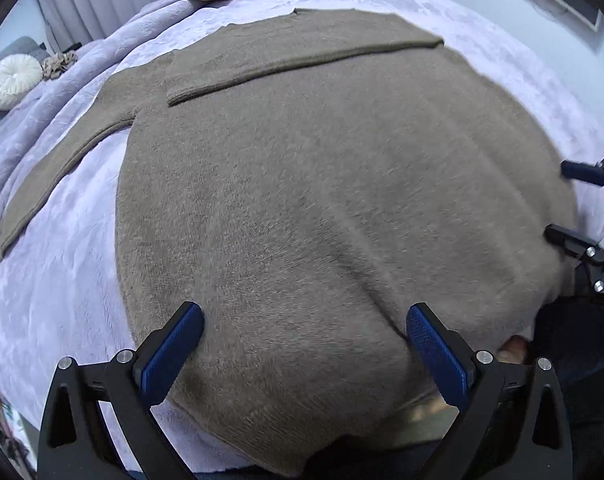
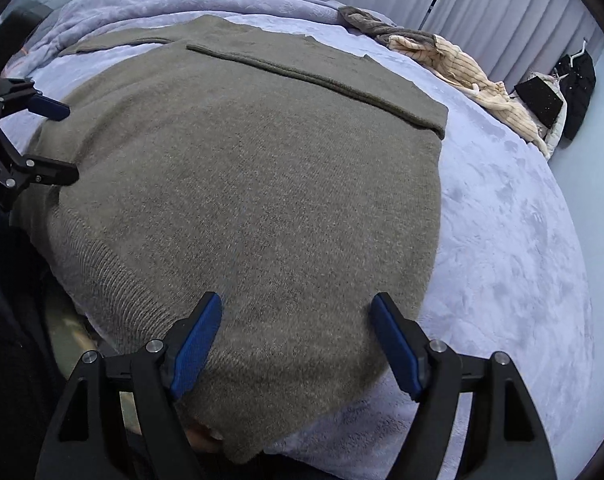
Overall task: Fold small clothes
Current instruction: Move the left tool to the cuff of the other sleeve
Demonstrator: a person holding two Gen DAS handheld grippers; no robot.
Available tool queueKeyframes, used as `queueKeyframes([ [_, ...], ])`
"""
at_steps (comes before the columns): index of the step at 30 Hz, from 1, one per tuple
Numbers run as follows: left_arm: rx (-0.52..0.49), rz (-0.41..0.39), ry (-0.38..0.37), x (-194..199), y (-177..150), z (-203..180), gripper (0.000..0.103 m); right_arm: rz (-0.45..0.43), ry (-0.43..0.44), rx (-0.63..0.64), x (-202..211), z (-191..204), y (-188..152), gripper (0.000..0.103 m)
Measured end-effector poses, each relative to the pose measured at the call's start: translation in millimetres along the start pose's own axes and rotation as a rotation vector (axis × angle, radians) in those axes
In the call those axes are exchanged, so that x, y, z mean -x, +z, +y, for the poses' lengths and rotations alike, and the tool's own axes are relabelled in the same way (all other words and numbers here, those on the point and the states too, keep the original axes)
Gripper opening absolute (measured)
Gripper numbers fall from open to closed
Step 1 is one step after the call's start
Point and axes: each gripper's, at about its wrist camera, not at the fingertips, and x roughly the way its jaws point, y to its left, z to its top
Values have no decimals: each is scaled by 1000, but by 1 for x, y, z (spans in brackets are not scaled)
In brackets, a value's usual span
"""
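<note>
Our left gripper hangs with its jaws spread wide, nothing between the blue pads, just over the near hem of the sweater. Our right gripper is likewise wide apart and empty, over the same hem toward the sweater's right corner. We hold nothing yet.

The sweater lies flat on the lavender blanket, body toward us. One sleeve is already folded across its chest; the other sleeve lies out straight beyond the sweater's left side.

Step in hand, as we judge it: taking the hem to fold the body. To do it well, we'd set each gripper at a hem corner, pinch both layers of knit together, lift evenly and carry the hem toward the collar so the folded sleeve stays put. The outstretched sleeve probably wants folding in first.

Beyond the sweater's far edge: a heap of clothes and a white round cushion.

Writing: a few letters on the left gripper's body, too small to read.
</note>
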Motion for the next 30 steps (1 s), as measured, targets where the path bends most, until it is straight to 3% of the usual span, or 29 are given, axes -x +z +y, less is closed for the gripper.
queueKeyframes([
  [3,40,-11,-21,1,6,-2,103,-61,62,-47,11,3,17,80],
  [5,72,33,43,-18,14,2,103,-67,105,-32,6,14,31,80],
  [7,94,66,57,-34,18,8,103,-55,110,22,-6,30,39,80],
  [10,96,61,58,-33,23,8,103,31,105,63,-34,43,40,80],
  [14,209,0,10,-12,31,34,103,6,138,19,-23,33,53,81],
  [19,524,-62,21,-7,39,124,103,-49,124,-34,-15,22,80,81],
  [21,627,-76,65,-4,32,159,103,-48,105,-35,-19,22,90,81],
  [26,738,-171,188,8,23,237,103,-34,119,-38,-24,27,107,81],
  [29,904,-202,127,-2,12,304,103,-25,121,-16,-27,36,114,81],
  [30,971,-210,70,-8,1,328,103,-20,122,-9,-28,38,117,81],
])
